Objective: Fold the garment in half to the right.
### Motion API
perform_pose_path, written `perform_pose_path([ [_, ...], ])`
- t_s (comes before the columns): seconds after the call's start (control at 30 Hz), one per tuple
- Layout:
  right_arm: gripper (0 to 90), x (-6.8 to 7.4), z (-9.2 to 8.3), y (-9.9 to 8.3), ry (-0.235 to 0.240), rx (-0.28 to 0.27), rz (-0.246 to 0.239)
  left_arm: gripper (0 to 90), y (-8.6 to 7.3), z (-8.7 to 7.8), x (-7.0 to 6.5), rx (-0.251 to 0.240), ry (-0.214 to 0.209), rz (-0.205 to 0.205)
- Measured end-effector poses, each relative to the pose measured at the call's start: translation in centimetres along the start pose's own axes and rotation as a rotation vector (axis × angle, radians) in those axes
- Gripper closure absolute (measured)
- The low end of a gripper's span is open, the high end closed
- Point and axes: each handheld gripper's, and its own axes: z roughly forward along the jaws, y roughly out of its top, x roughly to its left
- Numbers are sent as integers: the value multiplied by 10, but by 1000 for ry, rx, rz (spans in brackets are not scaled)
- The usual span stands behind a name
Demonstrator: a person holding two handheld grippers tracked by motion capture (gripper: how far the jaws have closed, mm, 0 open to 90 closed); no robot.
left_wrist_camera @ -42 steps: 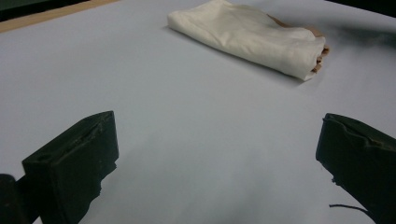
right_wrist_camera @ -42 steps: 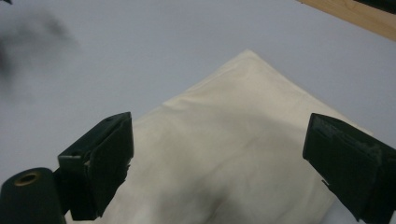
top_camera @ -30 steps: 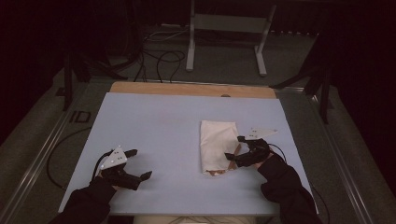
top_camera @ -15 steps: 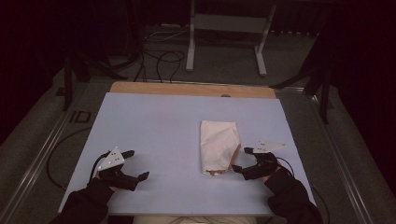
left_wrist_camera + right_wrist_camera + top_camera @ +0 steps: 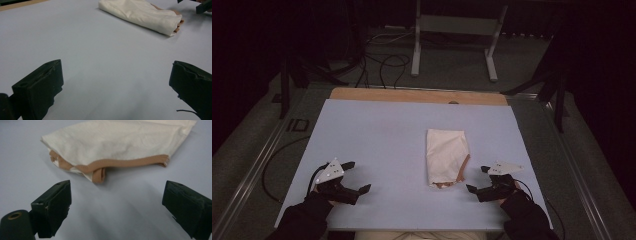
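From above, a folded cloth (image 5: 447, 156) is seen lying flat on the pale blue table (image 5: 377, 135), right of the middle. A second ago its near right edge was being touched by the right gripper (image 5: 479, 179); now that gripper has been pulled back near and right, jaws spread, so the fold looks finished. The left gripper (image 5: 356, 176) is kept wide open, well apart. Dark floor, cables and a metal stand lie beyond.

In the left gripper view, the cloth (image 5: 142, 15) is seen far off.

In the right gripper view, the cloth (image 5: 120, 142) is near, its tan edge (image 5: 120, 163) showing.
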Motion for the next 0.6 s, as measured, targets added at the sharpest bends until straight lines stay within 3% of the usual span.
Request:
perform_pose_path([
  [0.23,88,1,-3,-7,-30,5,-9,5,0,0,0,-10,7,-3],
  [0.6,89,2,-1,-7,-33,4,-16,5,0,-1,-1,-18,9,-1],
])
